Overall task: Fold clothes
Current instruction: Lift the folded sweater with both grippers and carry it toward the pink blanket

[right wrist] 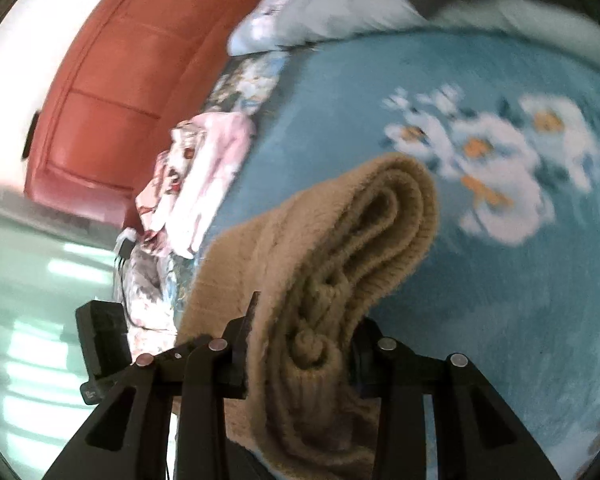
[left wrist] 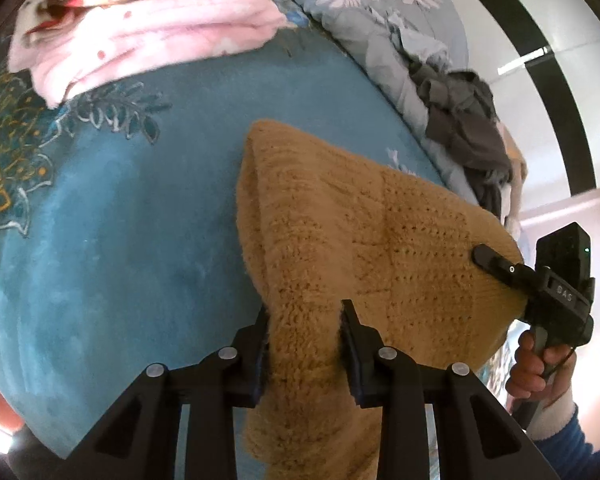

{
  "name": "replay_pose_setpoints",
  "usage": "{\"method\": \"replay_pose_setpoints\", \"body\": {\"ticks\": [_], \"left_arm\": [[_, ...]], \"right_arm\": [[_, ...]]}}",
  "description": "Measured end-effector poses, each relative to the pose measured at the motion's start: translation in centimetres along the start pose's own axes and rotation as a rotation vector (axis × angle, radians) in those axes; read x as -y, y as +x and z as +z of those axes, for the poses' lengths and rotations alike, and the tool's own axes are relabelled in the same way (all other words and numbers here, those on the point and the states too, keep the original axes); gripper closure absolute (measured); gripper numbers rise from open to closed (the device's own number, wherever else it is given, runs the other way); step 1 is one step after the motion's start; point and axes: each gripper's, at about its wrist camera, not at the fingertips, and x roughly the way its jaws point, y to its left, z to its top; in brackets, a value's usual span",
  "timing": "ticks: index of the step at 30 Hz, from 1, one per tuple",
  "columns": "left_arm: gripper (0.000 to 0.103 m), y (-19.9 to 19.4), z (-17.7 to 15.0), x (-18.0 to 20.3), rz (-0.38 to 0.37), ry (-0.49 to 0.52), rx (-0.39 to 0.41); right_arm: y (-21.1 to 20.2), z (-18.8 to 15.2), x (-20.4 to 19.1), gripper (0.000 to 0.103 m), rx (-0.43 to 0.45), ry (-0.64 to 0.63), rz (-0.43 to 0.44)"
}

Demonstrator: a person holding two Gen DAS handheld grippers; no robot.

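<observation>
Open blue bedspread (left wrist: 120,240) lies ahead; pink folded clothes (left wrist: 140,32) and grey pile (left wrist: 464,120) border it.

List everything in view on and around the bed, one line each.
knitted sweater: one, tan, folded, lifted over the bed between both grippers
bedspread: one, teal with flowers, covers the bed
folded garment: one, pink with red print, far side of the bed
quilt: one, grey-blue floral, bunched along the bed's edge
dark clothes: a heap, grey, on the quilt
headboard: one, red, padded
left gripper: black, shut on the sweater
right gripper: black, shut on the sweater
hand: one, on the right gripper's handle
</observation>
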Motion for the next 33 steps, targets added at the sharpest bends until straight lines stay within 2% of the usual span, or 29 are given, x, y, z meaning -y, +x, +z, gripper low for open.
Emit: {"method": "replay_pose_setpoints", "body": {"ticks": [7, 15, 19, 25, 30, 33], "left_arm": [[0.07, -4.5, 1.9, 0.5, -0.009, 0.017, 0.143], [0.07, -11.9, 7.9, -2.6, 0.012, -0.003, 0.321], [0.07, -15.4, 11.2, -6.1, 0.021, -0.036, 0.398], [0.07, -16.8, 16.4, -10.5, 0.059, -0.097, 0.482], [0.07, -16.5, 18.7, -14.0, 0.122, -0.153, 0.536], [0.07, -15.2, 19.1, -15.3, 0.143, -0.162, 0.529]], "right_arm": [[0.5, 3.7, -4.6, 0.066, -0.025, -0.111, 0.023], [3.9, 11.4, -15.6, 0.066, -0.054, -0.336, 0.069], [7.6, 15.9, -21.6, 0.067, -0.077, -0.448, 0.08], [14.8, 21.5, -30.6, 0.067, -0.132, -0.593, 0.066], [21.0, 24.4, -36.0, 0.067, -0.176, -0.721, 0.055], [24.5, 25.6, -37.5, 0.066, -0.211, -0.784, 0.041]]}}
